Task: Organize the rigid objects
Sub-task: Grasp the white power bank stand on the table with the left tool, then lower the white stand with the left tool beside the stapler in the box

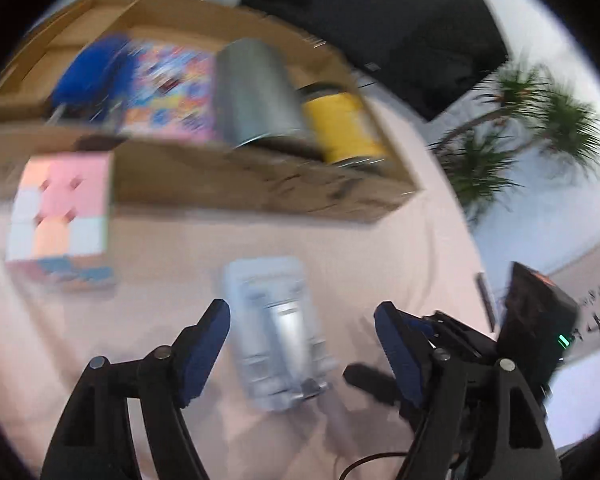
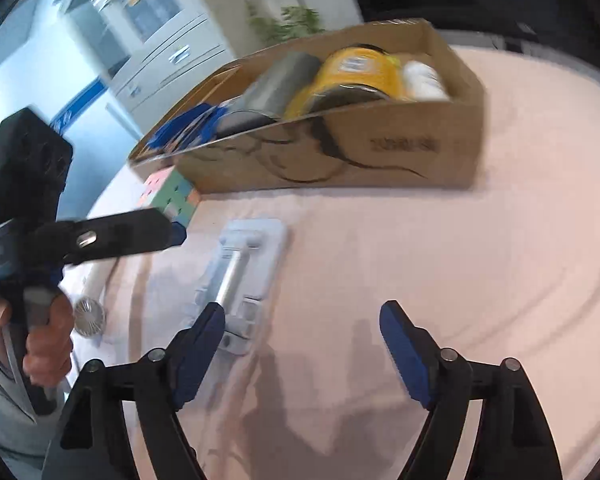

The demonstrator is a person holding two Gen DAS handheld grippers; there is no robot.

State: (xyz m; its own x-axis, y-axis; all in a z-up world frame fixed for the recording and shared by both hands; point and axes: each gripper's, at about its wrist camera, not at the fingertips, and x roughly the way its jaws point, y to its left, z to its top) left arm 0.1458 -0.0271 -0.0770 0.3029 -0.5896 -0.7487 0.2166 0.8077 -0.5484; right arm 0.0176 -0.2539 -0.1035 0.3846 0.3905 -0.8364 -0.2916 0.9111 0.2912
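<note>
Two grippers are held open and empty over the pink cloth (image 2: 440,248): left gripper (image 1: 302,322) straddling the white phone stand (image 1: 278,332), right gripper (image 2: 302,318) just right of it. Cardboard box (image 2: 340,160) is seen far, pastel cube (image 1: 62,206) beside it.

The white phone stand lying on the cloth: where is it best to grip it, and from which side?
Probably from above, across the narrow width of the phone stand, pads on its two long edges: it lies flat on the pink cloth, long and slim, with clear cloth along both sides.
</note>
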